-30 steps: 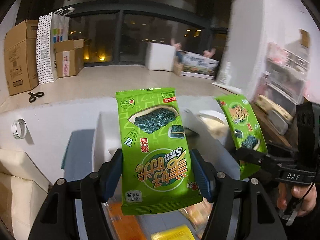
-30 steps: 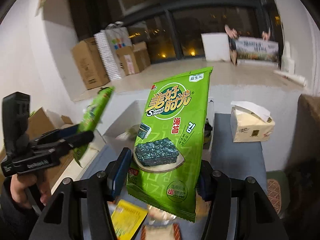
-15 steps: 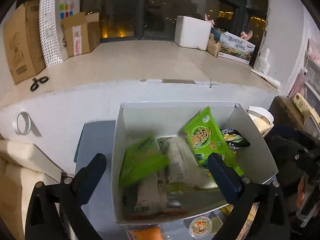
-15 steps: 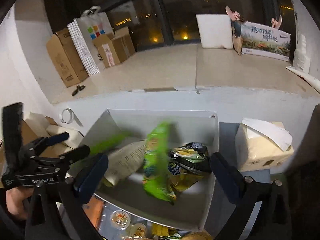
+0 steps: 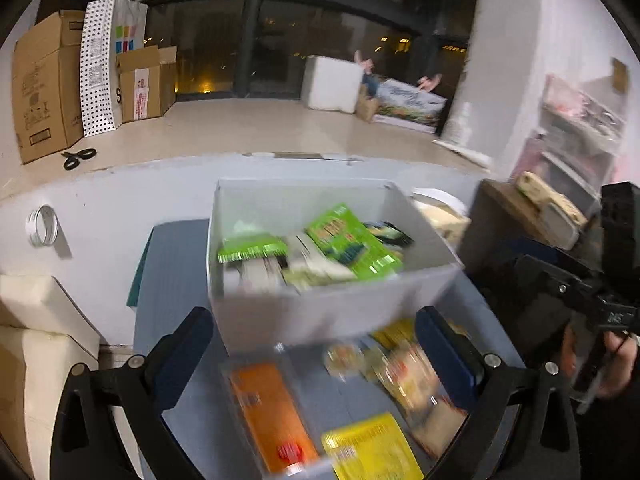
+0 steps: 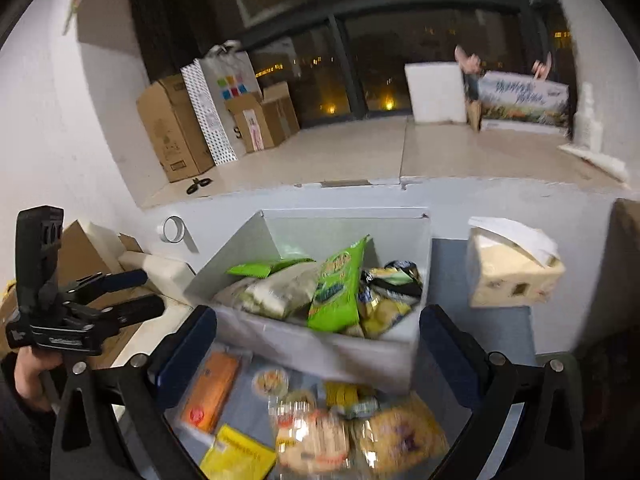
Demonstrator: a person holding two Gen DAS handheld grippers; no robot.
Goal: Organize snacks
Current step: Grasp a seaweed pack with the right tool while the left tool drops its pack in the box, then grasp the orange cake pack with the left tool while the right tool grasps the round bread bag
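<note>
**Seaweed packs lie in the box as both claws stand wide and empty**

Both grippers stood with their jaws spread wide and nothing between them, above the near edge of the white box (image 5: pixel 320 316). The left gripper (image 5: pixel 316 356) and the right gripper (image 6: pixel 318 344) had just been opening. Two green seaweed packs lay in the box among other snacks: one (image 5: pixel 252 250) flat at the left, the other (image 6: pixel 338 288) leaning near the middle. On the blue mat nearer the cameras sat an orange pack (image 5: pixel 272 412), a yellow pack (image 6: pixel 236 460) and blurred wrapped snacks. A tissue box (image 6: pixel 512 276) stood to the right of the white box.
</note>
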